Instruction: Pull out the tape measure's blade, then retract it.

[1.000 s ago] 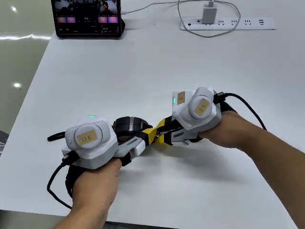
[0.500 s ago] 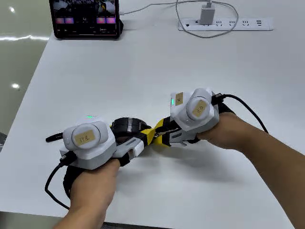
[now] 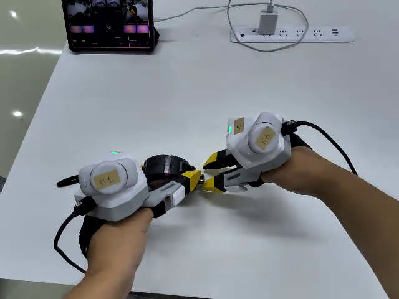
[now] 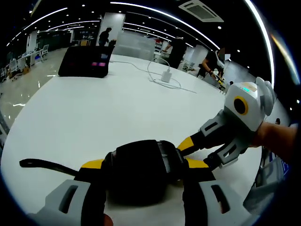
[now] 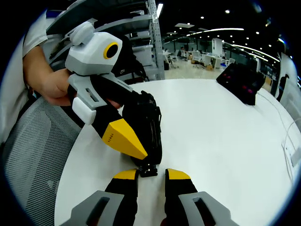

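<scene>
We see the left gripper clenched on the tape measure. The round black case sits squeezed between its two yellow-tipped jaws, which press on opposite sides of it. A thin black strap trails out from the case past the left jaw and lies on the white table.

The right gripper faces the left one head-on, close in front of it. Its jaws stand released with a narrow gap between the tips. In the right gripper view we find the blade tip, a small dark tab at the near corner of the case, lying in that gap just at the tips. We cannot tell whether either jaw touches it. One yellow jaw of the left gripper crosses just ahead of the right gripper's left jaw.

Well beyond both grippers, at the far edge of the table, we see a dark tablet and a white power strip with a charger plugged in.
</scene>
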